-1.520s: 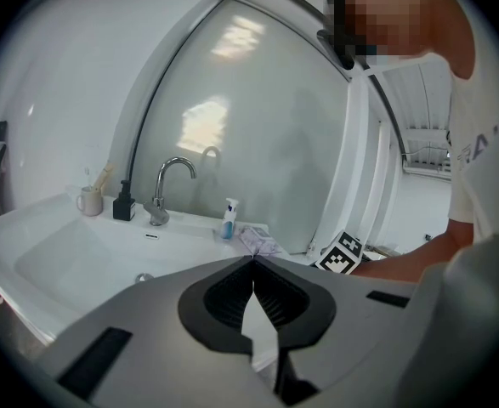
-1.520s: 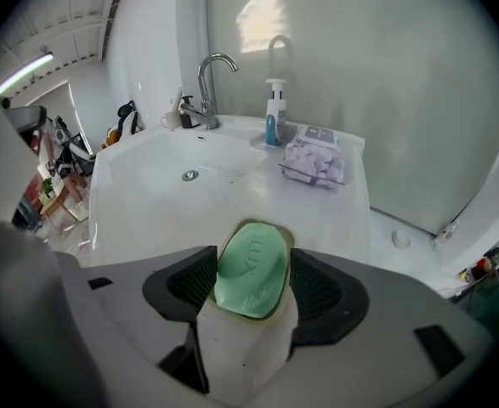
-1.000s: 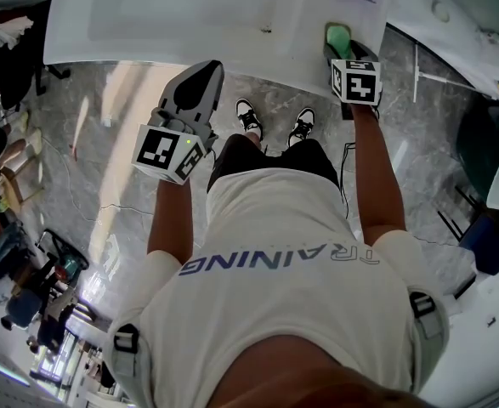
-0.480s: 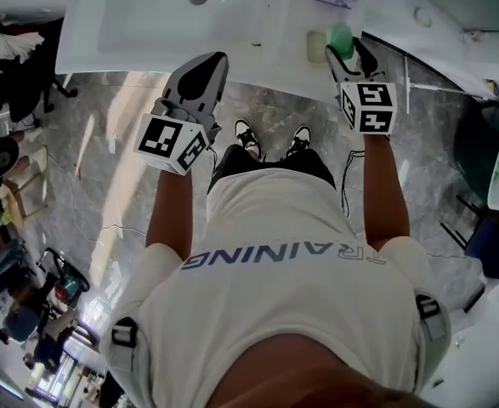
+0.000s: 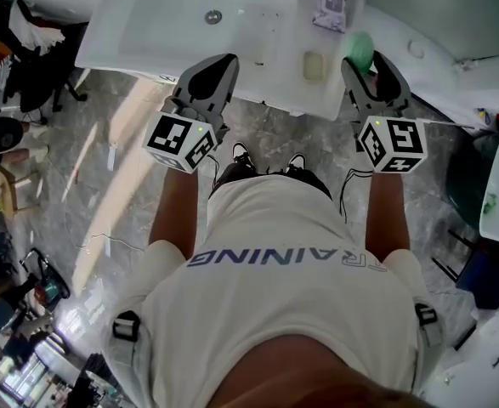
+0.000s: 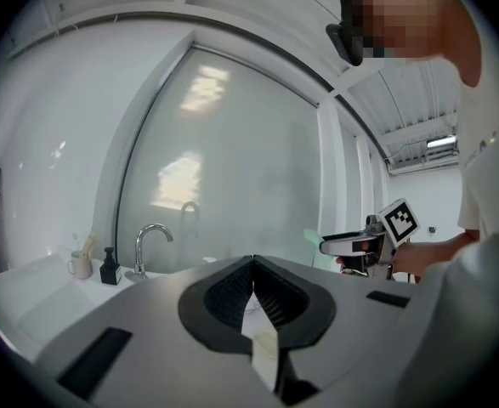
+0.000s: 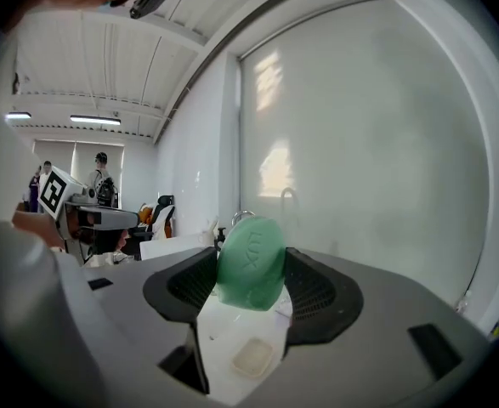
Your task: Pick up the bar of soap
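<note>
My right gripper [image 7: 250, 272] grips the green oval bar of soap [image 7: 251, 260] between its jaws, on edge and clear above the white washbasin counter [image 5: 270, 99]. A pale squarish soap dish [image 7: 252, 357] lies on the counter below it. My left gripper [image 6: 252, 266] has its jaws pressed together with nothing between them, over the counter's front edge.

Both forearms [image 5: 177, 206] extended forward; left tool [image 5: 218, 61] jaws together, empty; right tool [image 5: 369, 65] clamped on soap [image 7: 251, 262].
</note>
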A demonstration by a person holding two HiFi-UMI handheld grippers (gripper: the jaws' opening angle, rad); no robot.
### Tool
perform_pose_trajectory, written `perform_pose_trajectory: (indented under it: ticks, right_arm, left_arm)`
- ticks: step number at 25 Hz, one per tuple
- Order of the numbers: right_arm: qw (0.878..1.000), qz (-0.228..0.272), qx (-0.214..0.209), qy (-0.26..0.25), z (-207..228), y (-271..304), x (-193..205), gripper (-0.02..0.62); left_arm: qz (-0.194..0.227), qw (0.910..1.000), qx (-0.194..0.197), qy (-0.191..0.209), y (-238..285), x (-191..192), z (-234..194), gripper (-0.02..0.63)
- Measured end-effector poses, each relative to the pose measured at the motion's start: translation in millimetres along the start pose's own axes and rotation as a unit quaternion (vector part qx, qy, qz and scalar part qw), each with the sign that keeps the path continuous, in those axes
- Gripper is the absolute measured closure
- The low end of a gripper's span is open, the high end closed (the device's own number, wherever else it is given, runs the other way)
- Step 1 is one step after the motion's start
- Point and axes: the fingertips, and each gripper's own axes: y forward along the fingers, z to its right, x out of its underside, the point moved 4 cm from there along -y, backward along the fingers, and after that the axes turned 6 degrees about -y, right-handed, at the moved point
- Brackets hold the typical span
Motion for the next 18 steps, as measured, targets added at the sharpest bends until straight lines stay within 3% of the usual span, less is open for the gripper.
perform_pose_trajectory:
  ticks: [8,18]
  right_arm:
    - [0.997,0.055,0.000,-0.048,-9.9,-32.0,-36.4,0.342]
    - [0.997,0.054,-0.009,-0.062,-20.1,-30.4,-44.0,0.342]
  left_arm:
    - [0.024,0.9992,-0.023,0.022,-19.7,-18.1,7.5,0.597]
    - [0.028,0.9988,-0.025,0.030,-25.6,-25.7,5.1,0.597]
